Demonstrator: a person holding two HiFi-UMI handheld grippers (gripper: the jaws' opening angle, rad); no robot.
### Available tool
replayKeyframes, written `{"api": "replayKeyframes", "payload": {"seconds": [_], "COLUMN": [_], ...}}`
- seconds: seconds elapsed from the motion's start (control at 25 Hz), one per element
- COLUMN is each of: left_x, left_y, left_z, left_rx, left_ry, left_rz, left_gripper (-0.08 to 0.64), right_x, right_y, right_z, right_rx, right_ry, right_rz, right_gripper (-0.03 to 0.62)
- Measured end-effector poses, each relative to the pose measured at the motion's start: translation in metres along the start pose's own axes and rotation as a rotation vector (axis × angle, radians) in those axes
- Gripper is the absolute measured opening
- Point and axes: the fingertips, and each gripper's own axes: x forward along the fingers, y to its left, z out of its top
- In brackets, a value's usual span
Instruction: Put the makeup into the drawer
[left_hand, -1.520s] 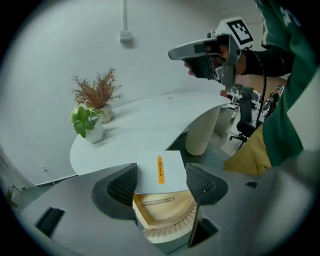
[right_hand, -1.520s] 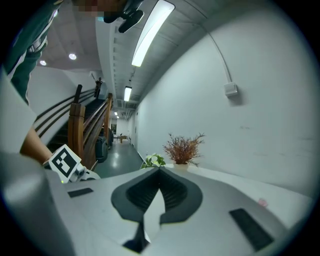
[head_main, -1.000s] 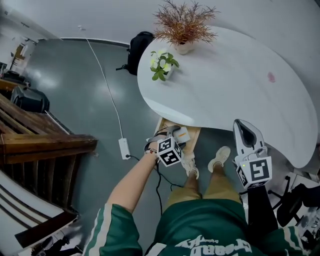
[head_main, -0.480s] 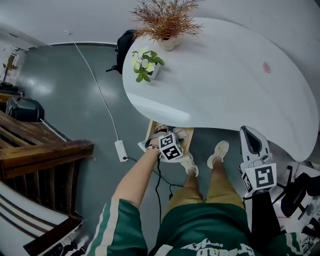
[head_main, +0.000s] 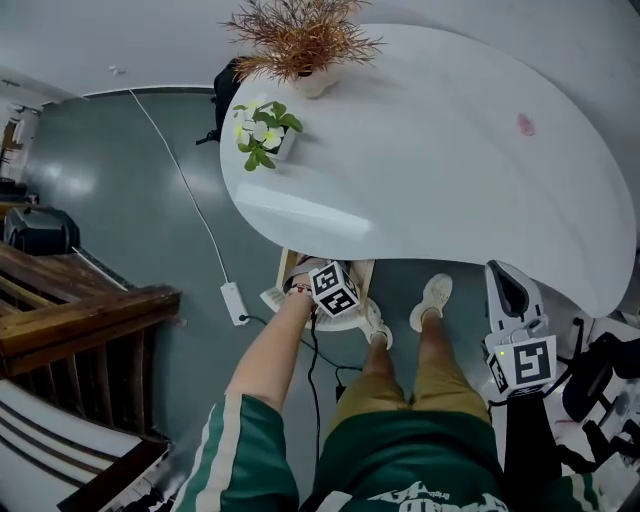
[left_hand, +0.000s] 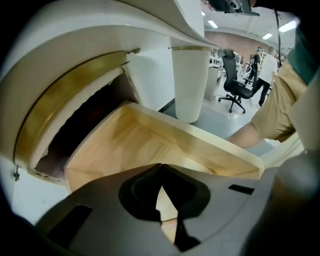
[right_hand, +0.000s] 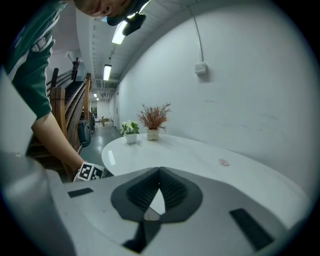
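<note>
An open wooden drawer (head_main: 284, 272) juts out under the white table's (head_main: 440, 170) near edge. My left gripper (head_main: 320, 270) reaches down into it. In the left gripper view the jaws have just closed; the left gripper (left_hand: 161, 166) is shut with nothing between its tips, over the bare wooden drawer (left_hand: 125, 145). A small pink item (head_main: 525, 124) lies on the tabletop at the far right and shows as a pink item (right_hand: 223, 162) in the right gripper view. My right gripper (head_main: 506, 270) hangs at the table's near right edge; this right gripper (right_hand: 160, 171) is shut and empty.
A dried reddish plant (head_main: 300, 40) and a white-flowered pot plant (head_main: 262, 125) stand at the table's far left. A white cable with a power strip (head_main: 232, 300) lies on the floor. Wooden stairs (head_main: 80, 310) are at left, a black bag (head_main: 222, 85) behind the table, the person's shoes (head_main: 430, 300) below.
My left gripper has gone lower and further in toward the drawer under the table edge. The right gripper has drifted slightly right and down. The head view has shifted, so the table sits more to the left.
</note>
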Motion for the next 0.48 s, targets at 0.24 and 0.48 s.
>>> {"api": "replayKeyframes", "payload": {"seconds": [0.24, 0.48], "left_x": [0.009, 0.002], "left_y": [-0.010, -0.012], "left_z": [-0.011, -0.007], "left_rx": [-0.014, -0.035], "left_ry": [0.041, 0.035], "left_rz": [-0.043, -0.043], "left_gripper": [-0.002, -0.002], "right_x": [0.000, 0.002], "right_y": [-0.004, -0.001], "right_z": [-0.004, 0.000], "right_rx": [0.009, 0.010], "right_ry": [0.004, -0.006], "right_rz": [0.003, 0.008], "right_gripper": [0.005, 0.005]}}
